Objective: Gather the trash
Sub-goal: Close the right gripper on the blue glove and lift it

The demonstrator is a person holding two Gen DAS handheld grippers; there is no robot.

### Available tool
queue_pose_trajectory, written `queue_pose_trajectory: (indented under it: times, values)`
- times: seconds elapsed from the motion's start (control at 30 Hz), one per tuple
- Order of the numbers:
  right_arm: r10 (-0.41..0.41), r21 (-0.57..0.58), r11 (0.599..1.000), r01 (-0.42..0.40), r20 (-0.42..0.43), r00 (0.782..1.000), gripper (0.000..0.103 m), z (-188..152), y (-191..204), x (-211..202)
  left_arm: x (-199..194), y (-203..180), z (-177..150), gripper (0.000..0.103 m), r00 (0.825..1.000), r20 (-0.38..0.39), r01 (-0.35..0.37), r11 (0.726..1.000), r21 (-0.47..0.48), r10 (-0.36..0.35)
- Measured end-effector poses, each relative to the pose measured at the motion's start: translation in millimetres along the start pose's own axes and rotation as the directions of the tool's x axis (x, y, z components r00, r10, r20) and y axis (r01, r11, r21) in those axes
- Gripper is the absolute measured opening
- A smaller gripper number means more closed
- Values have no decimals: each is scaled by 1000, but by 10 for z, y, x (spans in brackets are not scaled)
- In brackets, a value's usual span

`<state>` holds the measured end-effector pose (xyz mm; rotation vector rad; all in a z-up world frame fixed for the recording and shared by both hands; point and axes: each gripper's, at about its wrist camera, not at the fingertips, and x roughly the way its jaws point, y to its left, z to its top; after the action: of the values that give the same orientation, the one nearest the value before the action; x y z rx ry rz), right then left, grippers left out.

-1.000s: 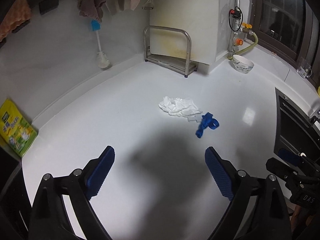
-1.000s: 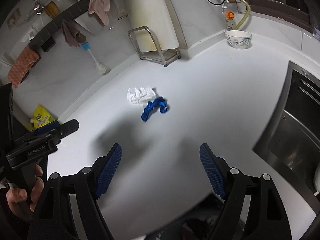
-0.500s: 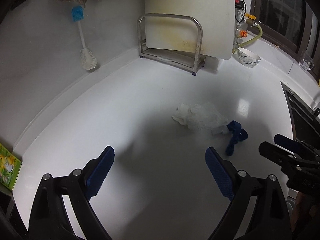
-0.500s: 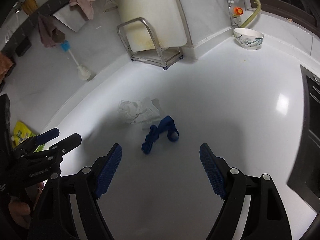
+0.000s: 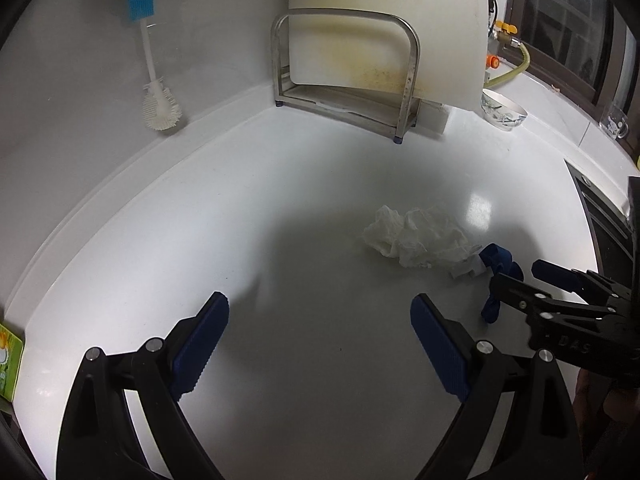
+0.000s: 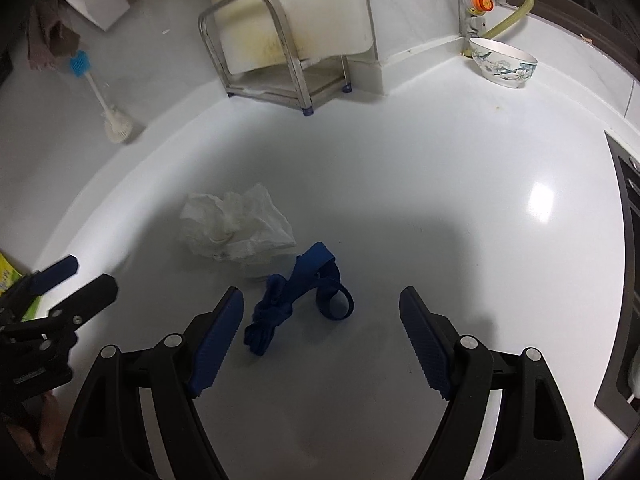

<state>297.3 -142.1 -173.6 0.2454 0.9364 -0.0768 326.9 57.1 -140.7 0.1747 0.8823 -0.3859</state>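
A crumpled white tissue [image 5: 416,240] lies on the white counter, with a twisted blue strap [image 5: 498,268] touching its right side. In the right wrist view the tissue [image 6: 236,228] is ahead to the left and the blue strap [image 6: 300,296] lies just ahead, between the fingers. My left gripper [image 5: 320,338] is open and empty, with the tissue ahead to its right. My right gripper [image 6: 320,334] is open and empty, low over the strap. The right gripper also shows at the right edge of the left wrist view [image 5: 560,300].
A steel rack with a white cutting board [image 5: 380,40] stands at the back wall. A white brush with a blue handle [image 5: 160,104] leans at the left. A patterned bowl [image 6: 504,62] sits at the back right. A dark sink edge [image 6: 624,240] borders the right.
Both grippers have moved forward and down toward the tissue and the blue strap, which now look larger and closer. Both stay open.
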Motion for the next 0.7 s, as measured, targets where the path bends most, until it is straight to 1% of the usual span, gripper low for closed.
queue_pose_trajectory:
  times: [0.1,0.2,0.3,0.33,0.37,0.47,0.53,0.57,0.7]
  values:
    - [-41,-20,999,41,16,999,76,-6,31,32,22,-23,3,91,1000,1,10,1000,10,-10]
    - [-59,-31,998,60,22,998,75,-10,44,61,36,-50,10,91,1000,5,16,1000,14,-16]
    - [-66,-46,997,67,26,998,58,-13,51,62,62,-72,21,91,1000,5,25,1000,13,-25]
    - [-63,-49,997,64,23,998,50,-13,56,67,75,-83,28,91,1000,4,27,1000,13,-28]
    - [-59,-51,997,60,19,998,46,-13,53,72,84,-92,35,91,1000,3,29,999,13,-30]
    - [-44,-45,998,45,22,999,24,-13,33,55,101,-125,58,91,999,7,38,999,14,-38]
    - [-35,-32,999,36,24,999,19,-11,2,36,117,-154,72,91,999,6,44,999,11,-44]
    - [-31,-19,999,31,28,999,17,-7,-31,19,129,-170,85,91,999,4,48,999,6,-48]
    - [-33,36,999,31,48,998,16,1,-191,-75,157,-223,128,91,998,7,64,998,-16,-64]
